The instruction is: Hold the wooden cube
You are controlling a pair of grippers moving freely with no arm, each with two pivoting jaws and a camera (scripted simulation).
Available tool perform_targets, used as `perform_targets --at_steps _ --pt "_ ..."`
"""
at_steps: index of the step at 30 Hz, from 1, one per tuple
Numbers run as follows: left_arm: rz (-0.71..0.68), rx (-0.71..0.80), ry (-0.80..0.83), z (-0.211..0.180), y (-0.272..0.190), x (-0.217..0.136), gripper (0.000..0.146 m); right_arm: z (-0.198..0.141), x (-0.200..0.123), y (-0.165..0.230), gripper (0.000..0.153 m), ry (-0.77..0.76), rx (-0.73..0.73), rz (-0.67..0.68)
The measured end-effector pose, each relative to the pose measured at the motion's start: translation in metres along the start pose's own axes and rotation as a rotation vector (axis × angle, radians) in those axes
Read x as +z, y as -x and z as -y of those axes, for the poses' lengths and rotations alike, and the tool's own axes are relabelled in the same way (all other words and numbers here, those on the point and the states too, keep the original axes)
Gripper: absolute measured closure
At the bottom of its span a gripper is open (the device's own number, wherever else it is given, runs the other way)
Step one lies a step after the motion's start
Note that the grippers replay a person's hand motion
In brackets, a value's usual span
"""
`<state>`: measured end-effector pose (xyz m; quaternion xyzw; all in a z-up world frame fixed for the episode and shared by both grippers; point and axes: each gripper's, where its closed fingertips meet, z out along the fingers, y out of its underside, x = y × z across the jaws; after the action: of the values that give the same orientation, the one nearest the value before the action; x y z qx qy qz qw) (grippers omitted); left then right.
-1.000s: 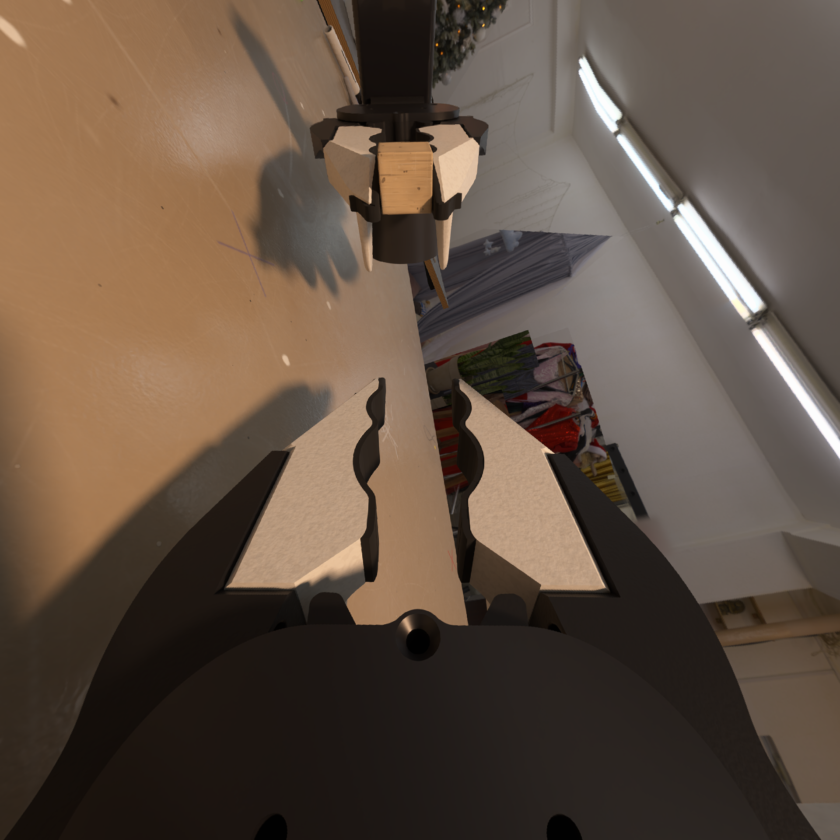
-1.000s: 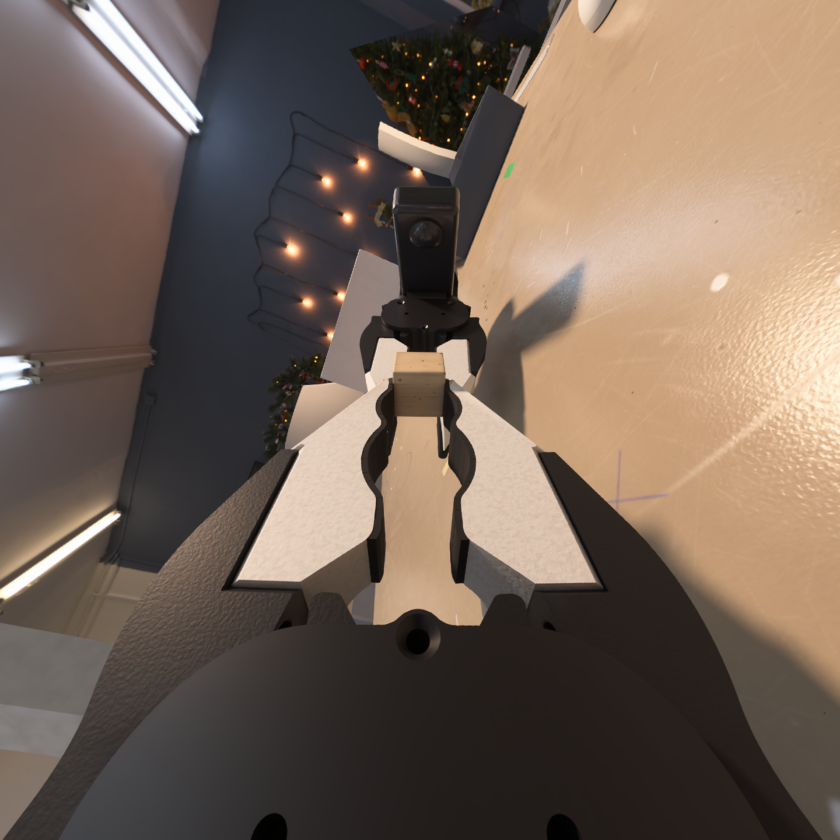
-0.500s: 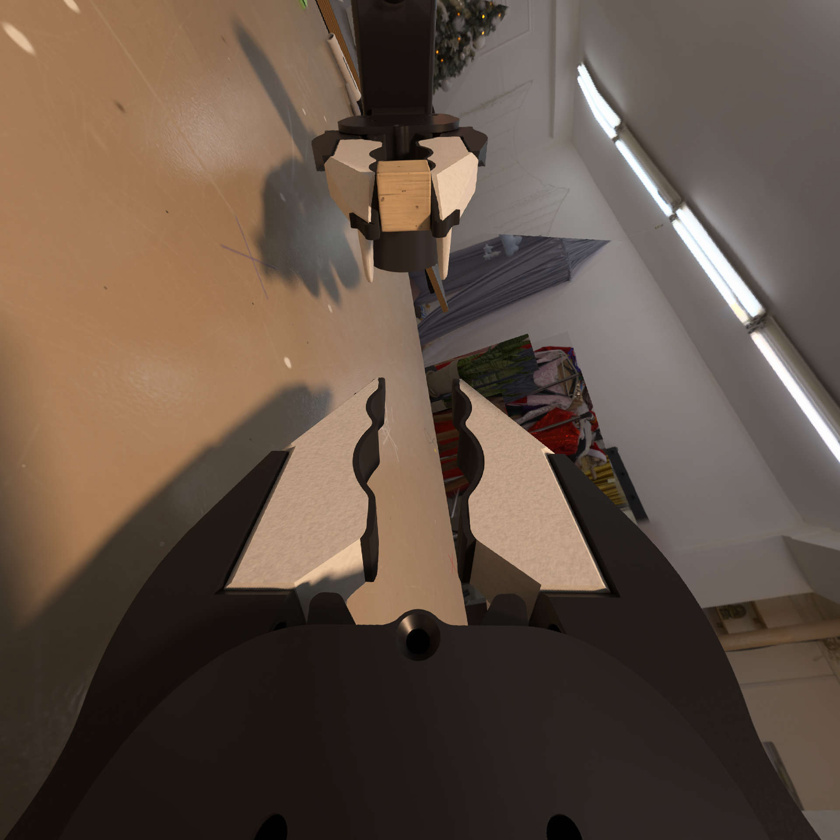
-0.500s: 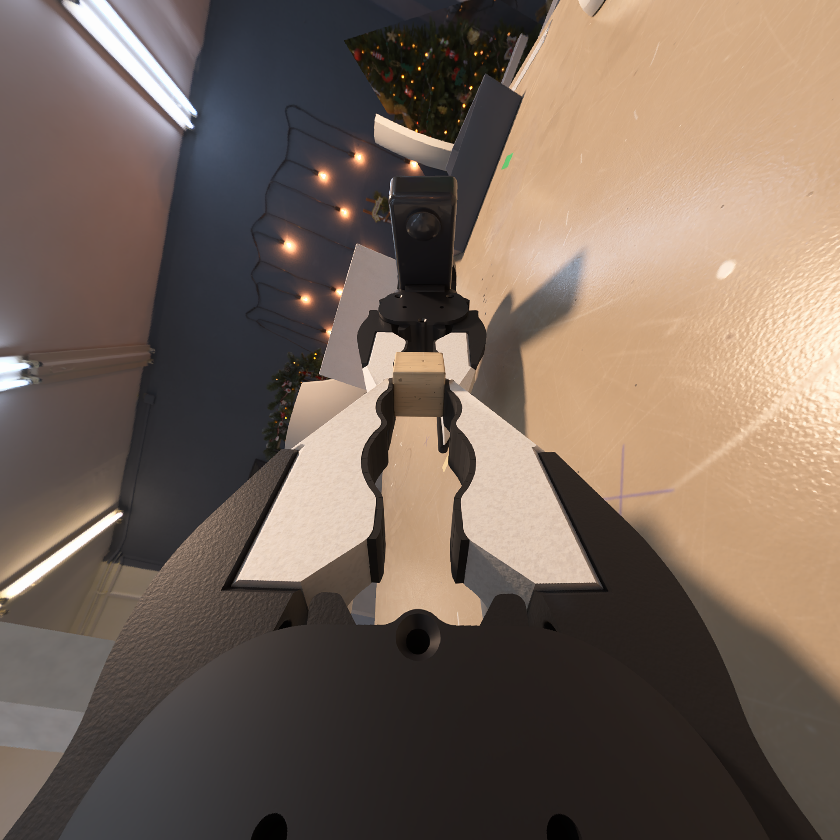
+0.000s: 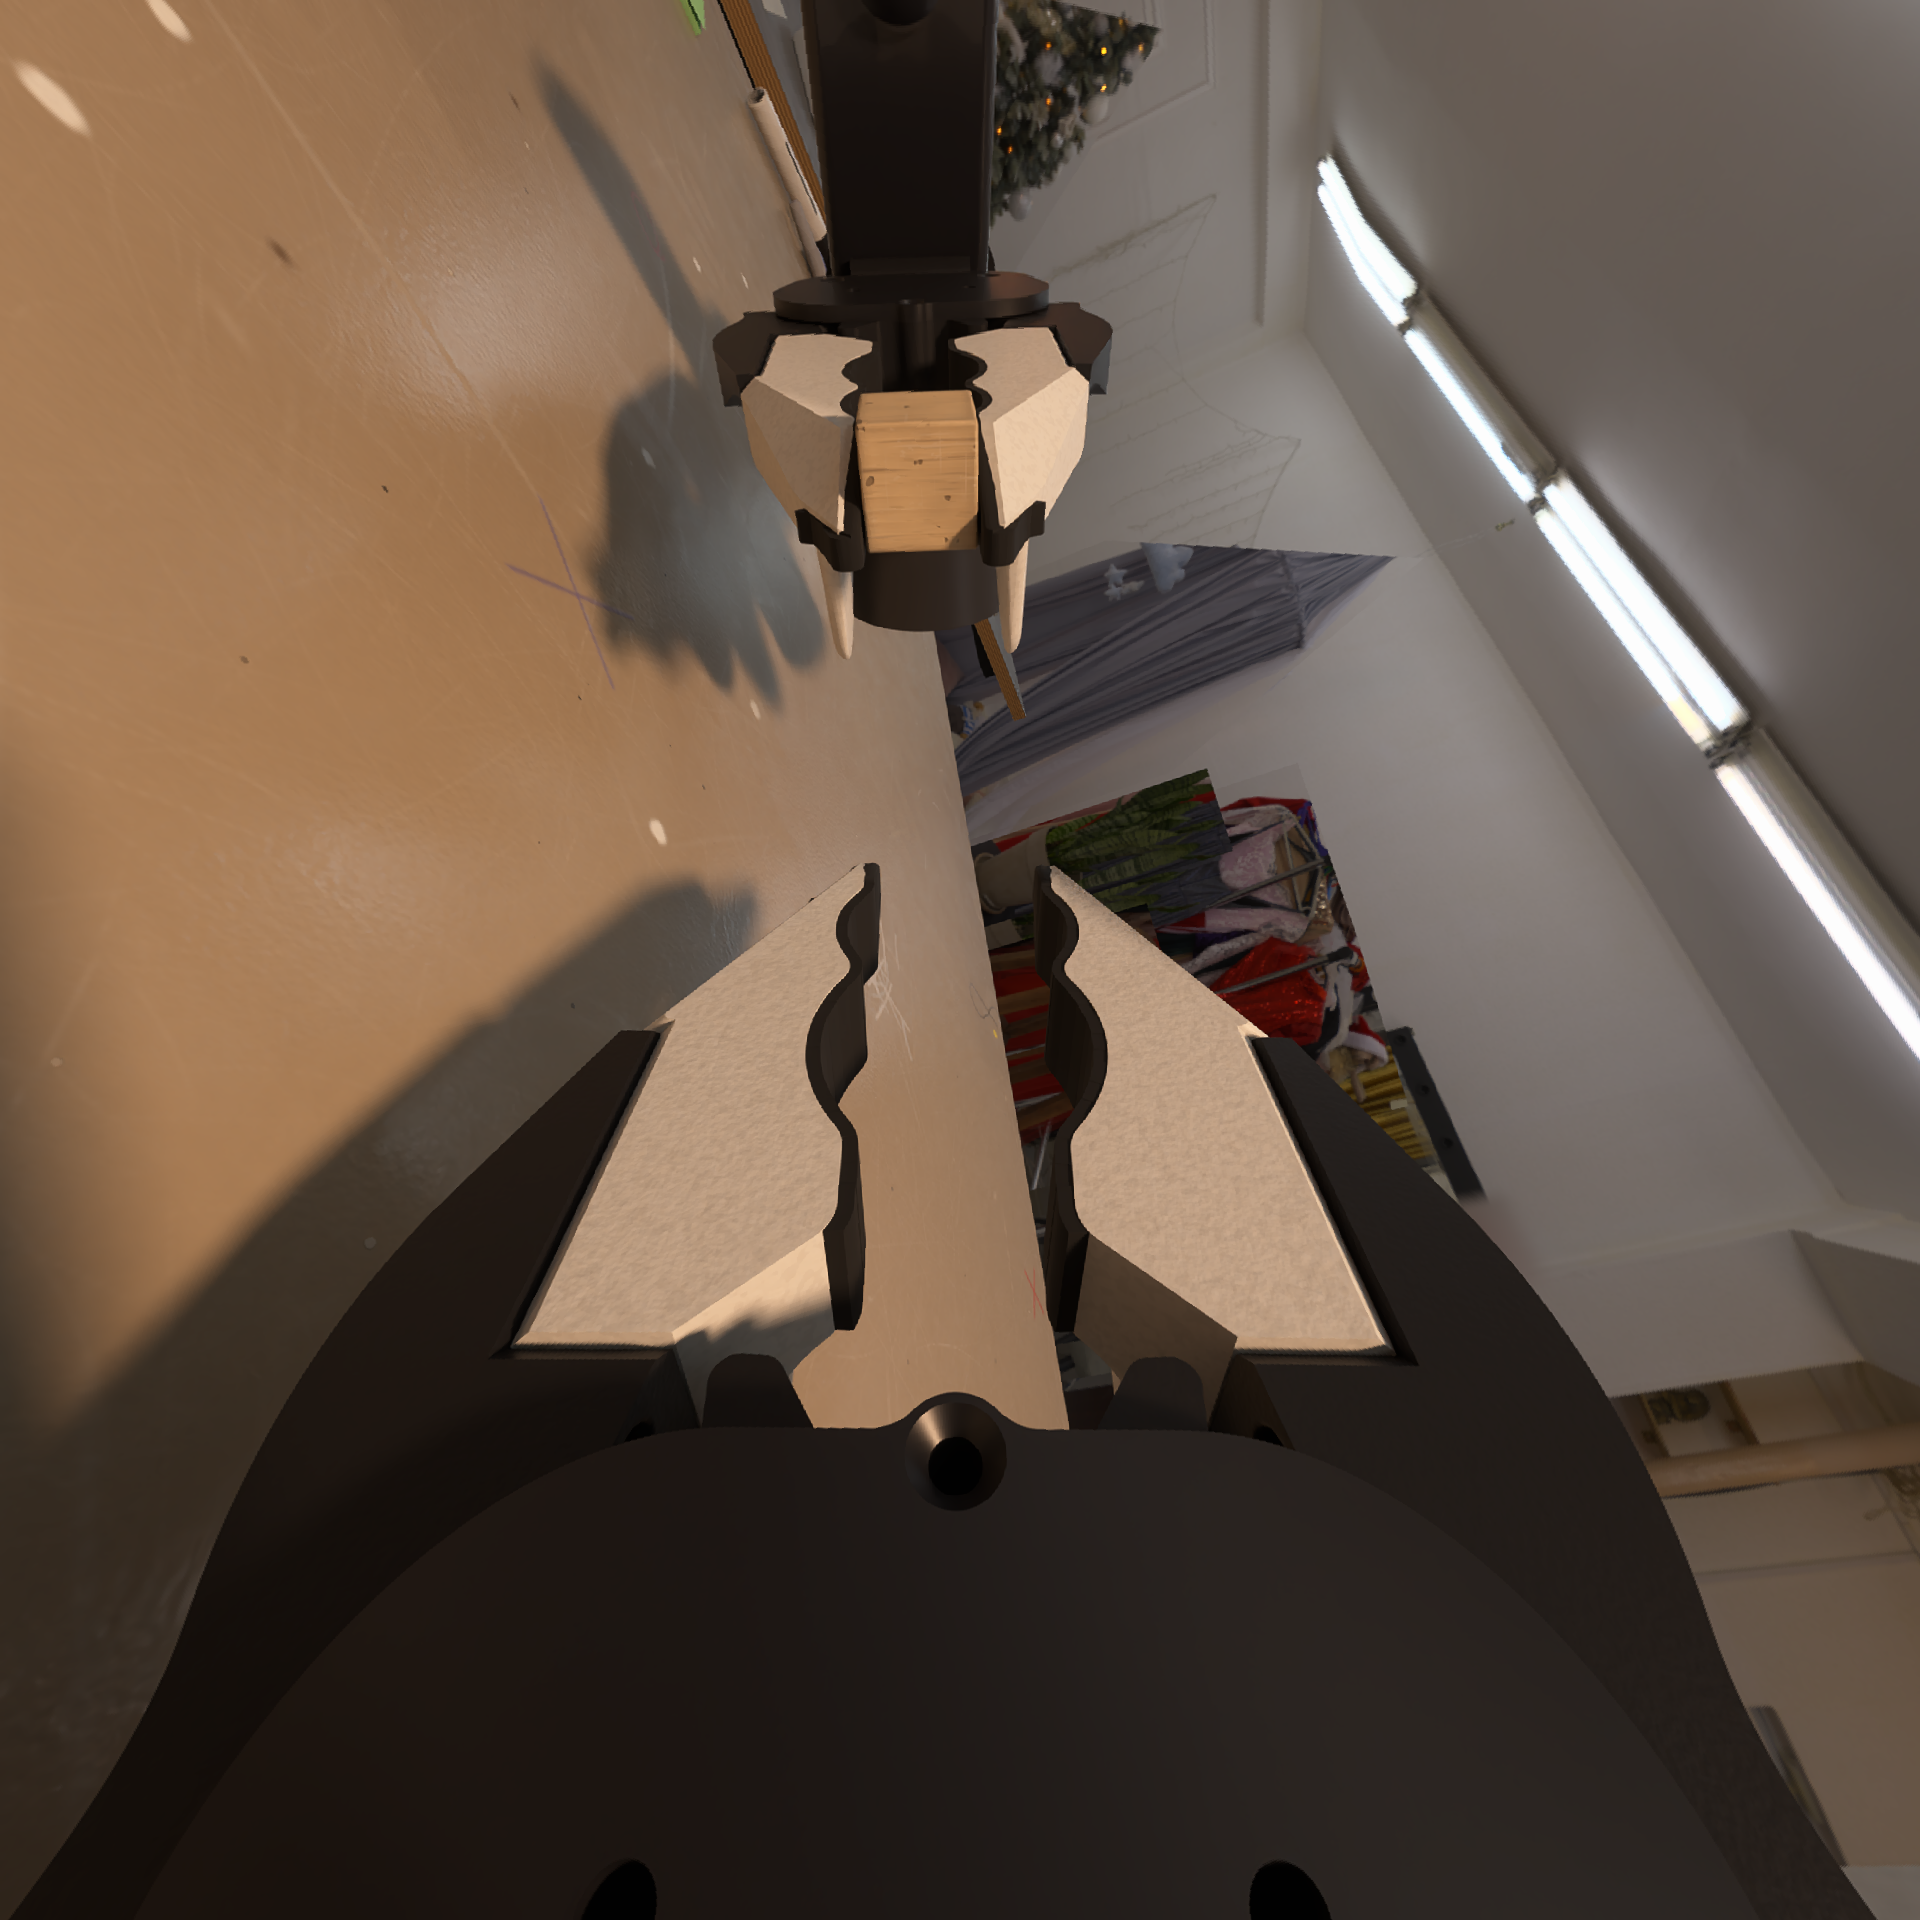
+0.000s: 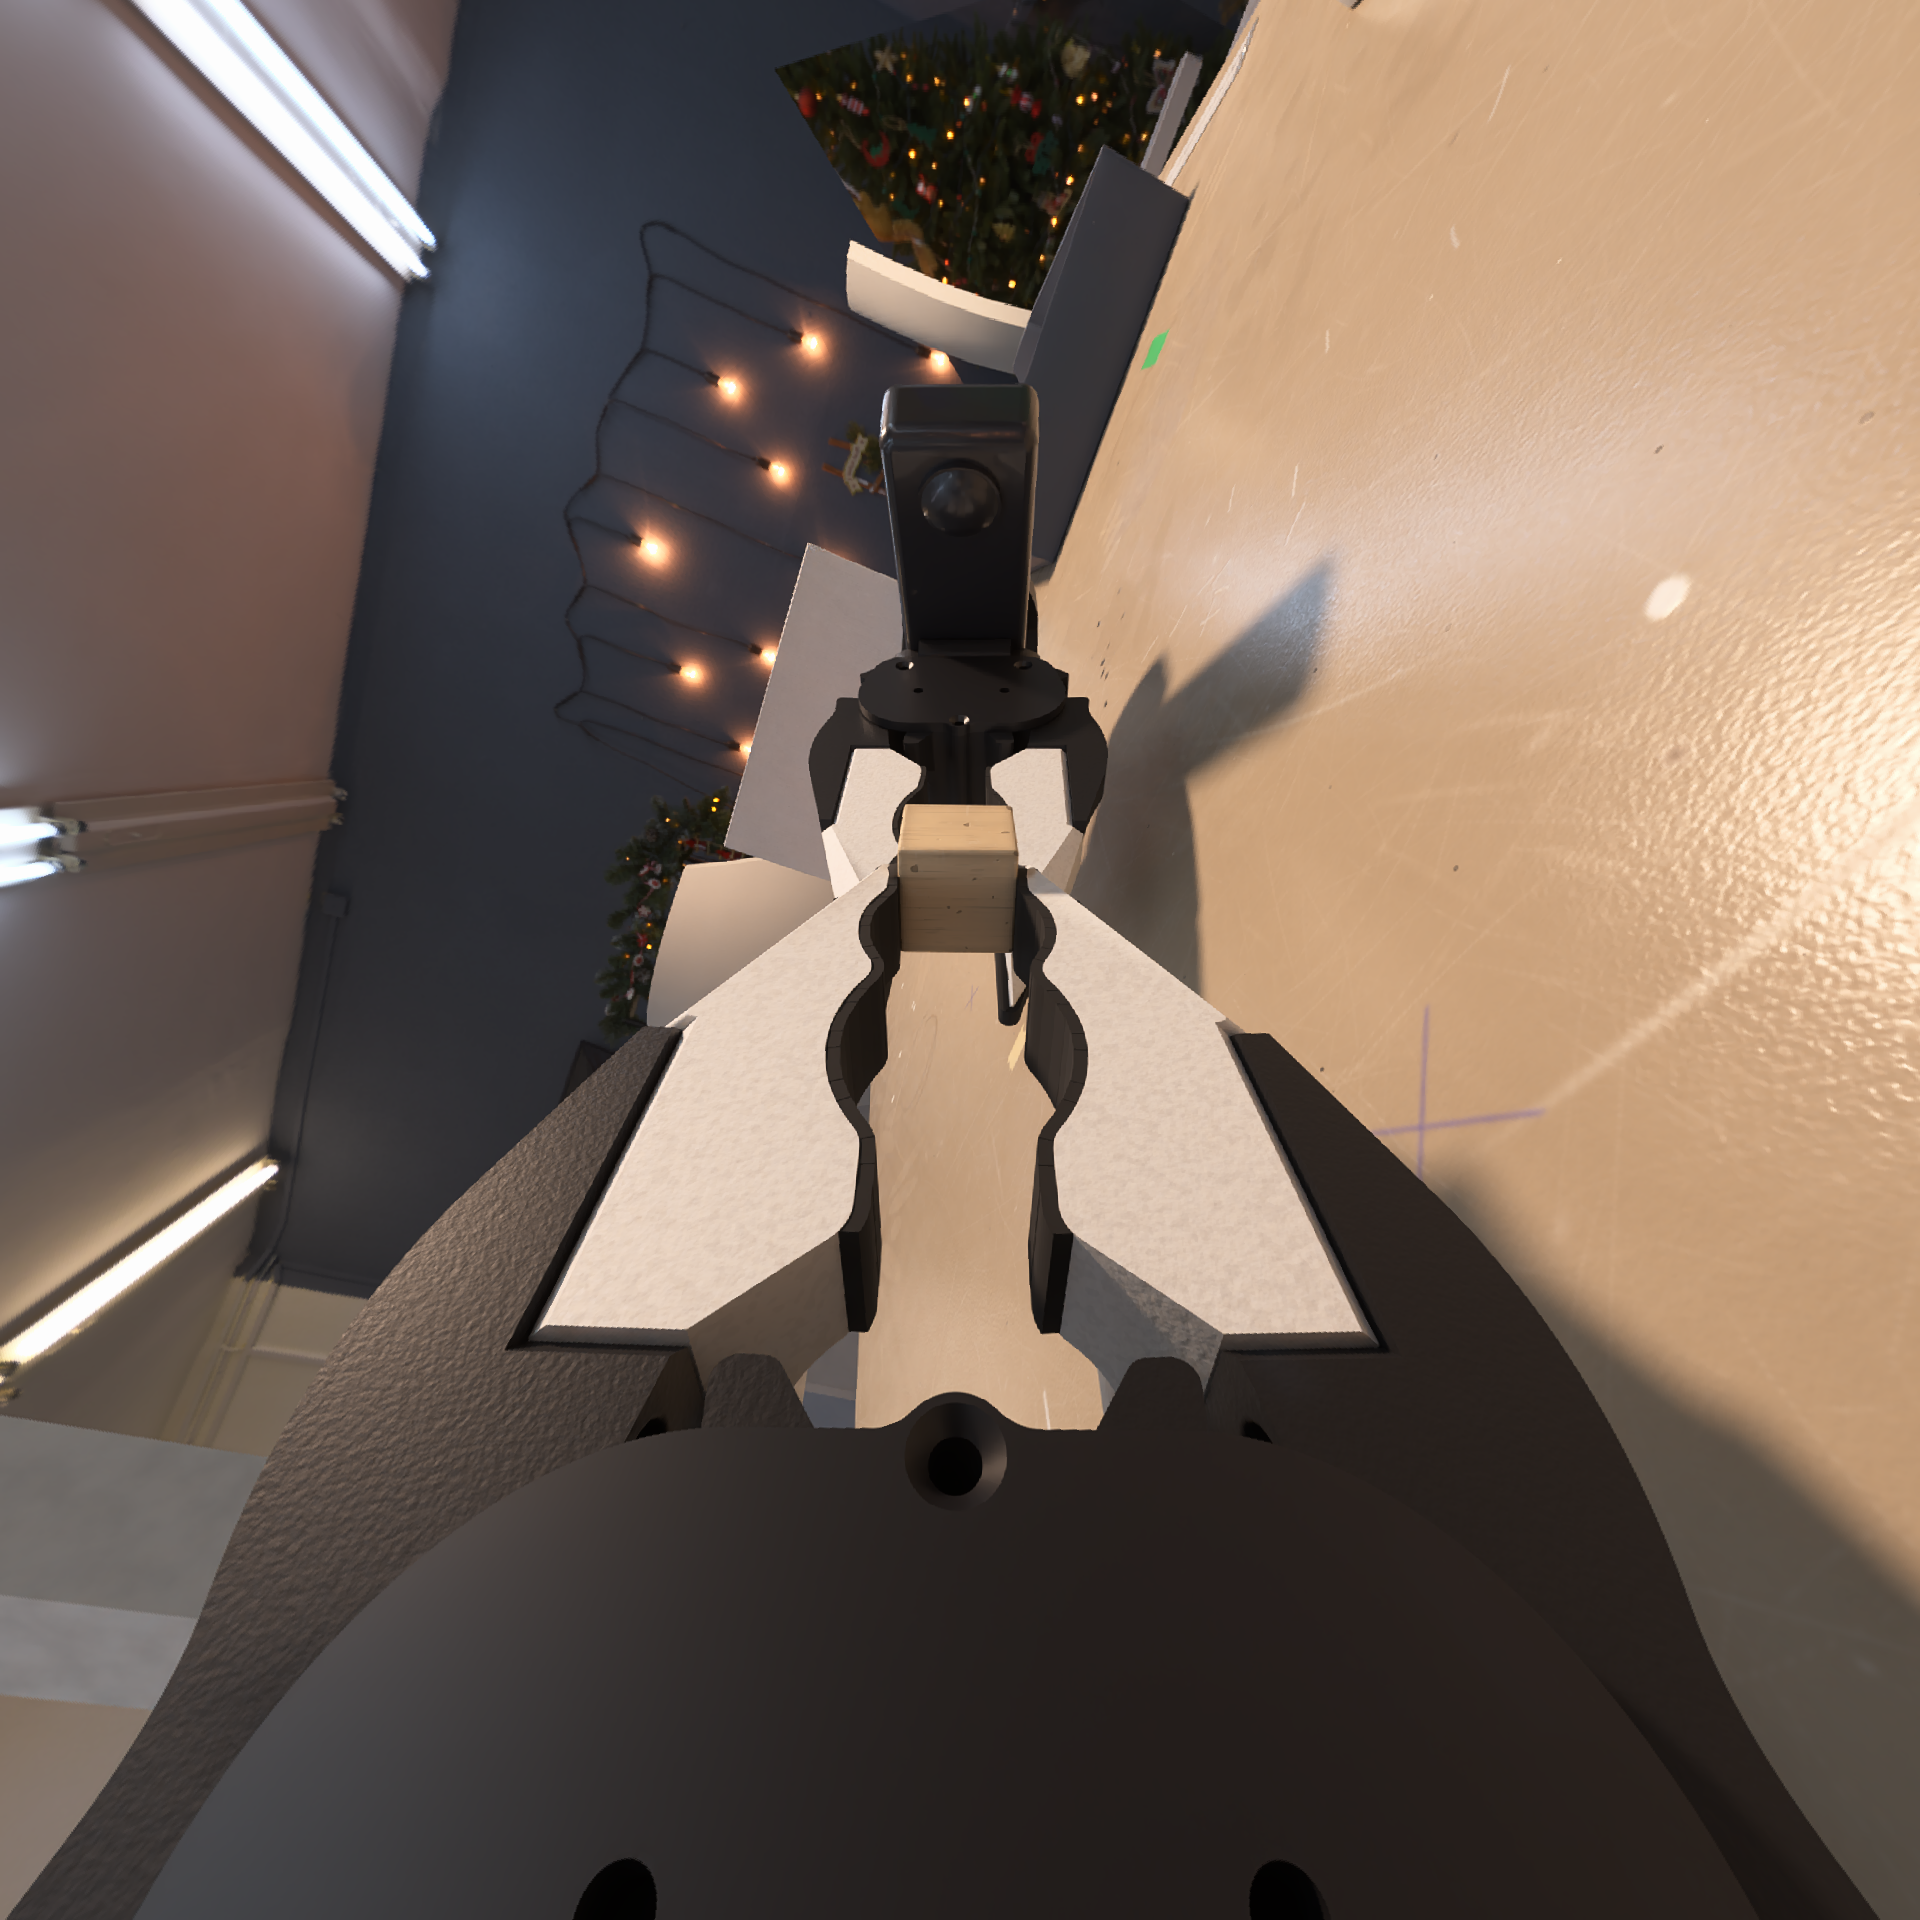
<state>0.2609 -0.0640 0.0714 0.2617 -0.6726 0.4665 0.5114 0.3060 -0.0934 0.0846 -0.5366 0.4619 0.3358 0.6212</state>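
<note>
The right claw (image 6: 956, 894) is clenched on the wooden cube (image 6: 955, 896), pinching it at the very fingertips, clear of the tan counter (image 6: 1558, 727). The cube is pale, with faint grain and rounded edges. Facing it, the left claw (image 5: 958, 883) stands released, its jaws apart with nothing between them, well apart from the cube (image 5: 920, 483).

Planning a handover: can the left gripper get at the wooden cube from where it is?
Probably yes. The left gripper is open and aimed at the wooden cube, with nothing between. But the right gripper is shut on two sides, so the left would likely need to roll onto the free faces.
</note>
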Motion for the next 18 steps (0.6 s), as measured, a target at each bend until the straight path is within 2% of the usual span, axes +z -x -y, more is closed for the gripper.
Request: perform_targets --at_steps 18 --pt "0.0 -0.001 -0.012 0.0024 0.0001 -0.0015 0.116 -0.0026 0.0028 -0.0003 0.132 0.012 0.005 -0.003"
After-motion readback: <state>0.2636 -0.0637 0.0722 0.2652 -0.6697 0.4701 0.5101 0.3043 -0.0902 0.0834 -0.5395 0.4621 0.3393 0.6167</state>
